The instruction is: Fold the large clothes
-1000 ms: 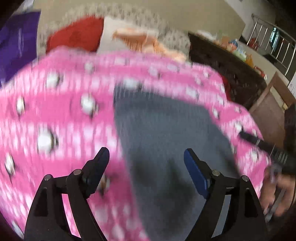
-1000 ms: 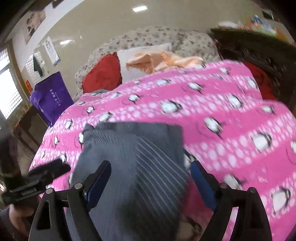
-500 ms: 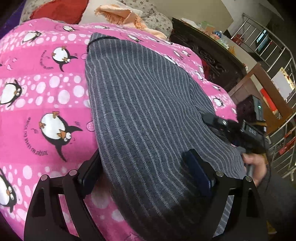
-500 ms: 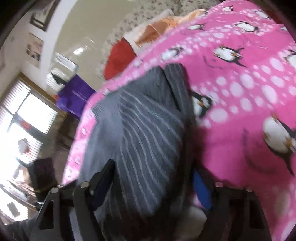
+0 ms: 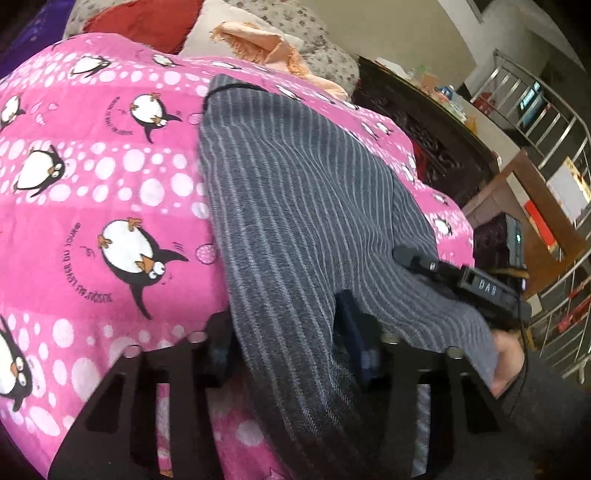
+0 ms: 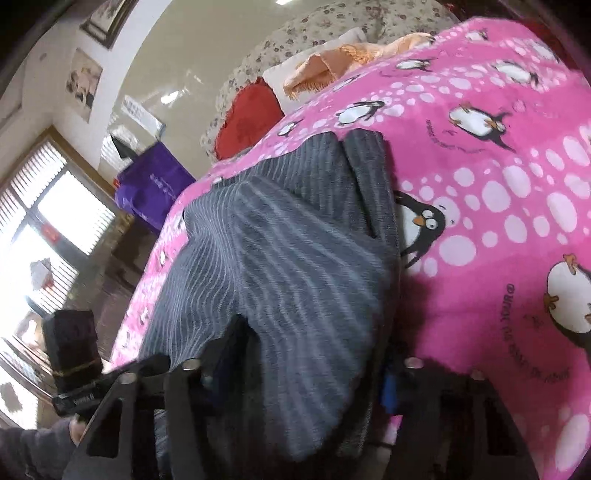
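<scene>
- Starting with left wrist view: grey striped garment (image 5: 295, 206) lies on the pink penguin blanket (image 5: 92, 192), running from about 12 o'clock down to 6 o'clock, right into the tool.
- Left gripper (image 5: 288, 354) at 6 o'clock: near edge of the garment sits between its two fingers, jaws drawn in against the fabric on both sides, so it has hold of the cloth.
- Right gripper (image 5: 458, 280) shows at 3–4 o'clock, lying on the garment's right edge; hand (image 5: 506, 365) behind it at 4 o'clock.
- Red cushion (image 5: 144, 22) and orange fringed cloth (image 5: 258, 40) at 12 o'clock; dark wooden cabinet (image 5: 428, 133) at 2 o'clock.
- Right wrist view: garment (image 6: 295, 258) bunched and folded over itself, from centre down to 6 o'clock, blanket (image 6: 498, 184) at 3 o'clock.
- Right gripper (image 6: 299, 376) at 6 o'clock: a thick bunch of garment fills the gap between the fingers, both fingers pressed to it, gripping.
- Left gripper (image 6: 85, 387) at 8 o'clock.
- Purple bag (image 6: 151, 184) at 10 o'clock, red cushion (image 6: 247, 122) at 11 o'clock.
</scene>
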A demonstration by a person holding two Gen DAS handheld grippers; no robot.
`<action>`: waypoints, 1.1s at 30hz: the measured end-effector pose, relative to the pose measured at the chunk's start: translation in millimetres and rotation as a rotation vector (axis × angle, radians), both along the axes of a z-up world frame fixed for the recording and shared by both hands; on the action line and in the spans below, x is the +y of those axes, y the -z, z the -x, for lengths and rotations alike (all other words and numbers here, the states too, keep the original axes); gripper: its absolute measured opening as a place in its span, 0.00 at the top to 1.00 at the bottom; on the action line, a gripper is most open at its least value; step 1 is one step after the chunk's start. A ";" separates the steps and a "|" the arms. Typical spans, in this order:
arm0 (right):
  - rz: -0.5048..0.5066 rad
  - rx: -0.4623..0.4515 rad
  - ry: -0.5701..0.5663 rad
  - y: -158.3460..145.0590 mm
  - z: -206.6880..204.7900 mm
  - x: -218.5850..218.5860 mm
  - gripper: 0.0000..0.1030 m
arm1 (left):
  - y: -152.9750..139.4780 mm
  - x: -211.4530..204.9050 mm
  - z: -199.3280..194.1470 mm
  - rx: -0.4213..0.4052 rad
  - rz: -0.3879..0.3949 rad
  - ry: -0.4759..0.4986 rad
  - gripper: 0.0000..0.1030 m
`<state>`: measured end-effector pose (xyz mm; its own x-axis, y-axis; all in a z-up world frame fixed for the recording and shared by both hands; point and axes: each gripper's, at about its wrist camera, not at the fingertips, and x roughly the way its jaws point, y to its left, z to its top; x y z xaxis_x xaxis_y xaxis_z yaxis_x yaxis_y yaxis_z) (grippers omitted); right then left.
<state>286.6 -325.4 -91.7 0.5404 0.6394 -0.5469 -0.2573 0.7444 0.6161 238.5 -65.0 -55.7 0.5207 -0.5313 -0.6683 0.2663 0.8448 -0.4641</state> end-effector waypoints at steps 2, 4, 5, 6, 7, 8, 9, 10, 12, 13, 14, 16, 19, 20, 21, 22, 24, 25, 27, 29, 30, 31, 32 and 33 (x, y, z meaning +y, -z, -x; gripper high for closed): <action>-0.076 0.023 0.013 -2.6 4.4 -1.8 0.66 | -5.8 6.8 1.6 0.005 0.031 -0.010 0.68; -0.139 0.036 0.029 -3.7 8.6 -1.7 0.67 | -12.0 14.0 5.2 0.001 0.057 -0.005 0.70; -0.177 0.049 0.041 -3.0 10.9 -1.5 0.68 | -15.5 18.1 7.2 -0.005 0.063 -0.005 0.71; -0.210 0.061 0.045 -2.4 12.3 0.6 0.68 | -19.3 23.4 9.6 -0.012 0.066 -0.005 0.71; -0.236 0.070 0.042 -2.3 13.4 4.2 0.68 | -22.2 28.2 12.1 -0.021 0.065 -0.004 0.71; -0.246 0.074 0.037 -3.2 14.2 9.5 0.68 | -25.7 34.5 15.3 -0.035 0.059 -0.008 0.71; -0.247 0.075 0.027 -4.8 13.7 18.5 0.68 | -28.1 42.0 17.7 -0.042 0.056 -0.015 0.71; -0.252 0.077 0.015 -6.1 11.9 27.9 0.68 | -29.7 53.9 20.8 -0.045 0.055 -0.031 0.71; -0.273 0.082 -0.013 -8.3 6.0 50.7 0.68 | -30.1 75.8 23.7 -0.043 0.051 -0.063 0.71; -0.277 0.083 -0.028 -9.1 2.8 62.2 0.68 | -29.7 87.0 24.7 -0.041 0.051 -0.081 0.71; -0.270 0.084 -0.050 -9.8 -2.7 79.3 0.68 | -29.6 98.4 25.6 -0.038 0.052 -0.103 0.71; -0.261 0.082 -0.079 -8.1 -7.3 102.2 0.68 | -29.0 119.7 25.6 -0.037 0.056 -0.148 0.71; -0.201 0.076 -0.081 -0.4 -9.6 124.3 0.64 | -19.5 130.1 20.2 -0.008 0.051 -0.154 0.70; -0.185 0.071 -0.068 1.3 -8.7 124.3 0.64 | -16.9 128.5 19.7 -0.001 0.042 -0.151 0.67; -0.186 0.076 -0.062 0.9 -7.0 121.4 0.58 | -15.6 125.9 19.8 -0.002 0.033 -0.149 0.66; -0.166 0.089 -0.054 -1.5 -6.0 117.6 0.55 | -16.2 125.1 19.8 -0.002 0.034 -0.149 0.62; -0.117 0.104 -0.047 -9.0 -0.4 110.3 0.54 | -16.2 124.7 20.7 0.009 0.041 -0.161 0.60; -0.090 0.098 -0.045 -14.8 4.7 105.9 0.54 | -17.6 124.8 21.1 0.017 0.040 -0.166 0.60; -0.017 0.051 -0.022 -34.3 20.2 96.2 0.54 | -24.7 125.4 25.7 0.011 0.027 -0.183 0.60; 0.010 -0.014 -0.019 -56.8 42.1 86.4 0.54 | -34.5 126.4 36.0 -0.013 0.005 -0.196 0.60; 0.025 -0.037 -0.022 -67.1 51.3 85.6 0.54 | -39.6 127.6 41.2 -0.029 -0.010 -0.204 0.57; 0.046 -0.051 -0.020 -74.9 58.1 86.7 0.54 | -46.6 126.7 48.7 -0.056 -0.017 -0.203 0.50; 0.080 -0.062 -0.015 -83.6 65.6 90.6 0.54 | -54.4 125.6 56.0 -0.089 -0.004 -0.193 0.48; 0.108 -0.068 -0.015 -91.3 71.6 97.6 0.54 | -62.4 123.7 63.0 -0.121 0.012 -0.179 0.48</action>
